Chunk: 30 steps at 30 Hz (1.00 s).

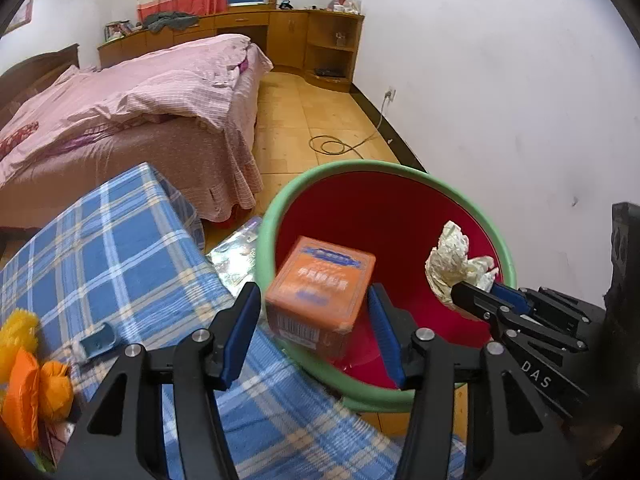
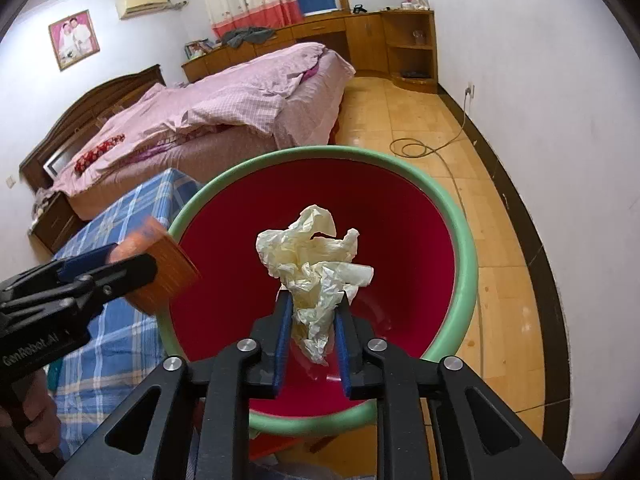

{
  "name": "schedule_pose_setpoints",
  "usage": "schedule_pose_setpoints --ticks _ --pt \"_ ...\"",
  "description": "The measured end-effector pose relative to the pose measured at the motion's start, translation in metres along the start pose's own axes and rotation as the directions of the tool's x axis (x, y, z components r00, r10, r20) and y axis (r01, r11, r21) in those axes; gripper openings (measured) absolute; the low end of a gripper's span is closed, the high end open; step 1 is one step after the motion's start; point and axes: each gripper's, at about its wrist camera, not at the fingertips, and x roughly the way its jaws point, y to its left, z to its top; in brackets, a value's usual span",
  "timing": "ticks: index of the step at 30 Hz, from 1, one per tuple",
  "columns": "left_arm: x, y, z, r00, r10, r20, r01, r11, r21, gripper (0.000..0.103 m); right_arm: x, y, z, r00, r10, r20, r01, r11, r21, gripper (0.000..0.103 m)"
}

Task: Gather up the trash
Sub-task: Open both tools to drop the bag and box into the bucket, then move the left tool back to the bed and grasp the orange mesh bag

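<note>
crumpled paper (image 2: 316,264) pinched in the right gripper (image 2: 312,304) over a red bin (image 2: 466,256); beside it, the left gripper (image 1: 316,312) straddles an orange box (image 1: 320,292), pads slightly apart from it.

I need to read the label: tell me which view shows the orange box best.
The left wrist view: the orange box faces the camera between the jaws, its printed top and barcode visible. The right wrist view shows only a blurred corner of it at the left.
</note>
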Motion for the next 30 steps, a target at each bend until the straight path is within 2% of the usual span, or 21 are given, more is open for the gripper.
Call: schedule_pose_setpoints --ticks 7,10,15,17,30 --pt "0.011 0.0 0.003 1.0 0.005 -0.021 -0.005 1.0 -0.006 0.06 0.0 -0.008 0.003 0.999 0.033 0.003 -0.033 0.999 0.014 0.027" --pt "0.012 0.002 0.004 1.0 0.018 -0.022 -0.019 1.0 -0.02 0.06 -0.001 -0.012 0.002 0.999 0.05 0.002 -0.05 0.999 0.021 0.037" --pt "0.008 0.005 0.004 0.999 0.031 -0.015 -0.031 0.999 -0.037 0.059 -0.005 -0.012 0.002 0.998 0.064 0.009 -0.064 0.998 0.021 0.038" --pt "0.006 0.007 0.002 0.999 0.035 -0.016 -0.035 0.998 -0.046 0.059 -0.006 -0.013 0.001 0.998 0.066 0.013 -0.067 0.997 0.026 0.042" --pt "-0.026 0.027 -0.013 0.999 0.05 0.007 -0.05 0.994 -0.102 0.06 -0.021 0.006 -0.007 0.996 0.079 0.032 -0.079 0.996 0.029 0.044"
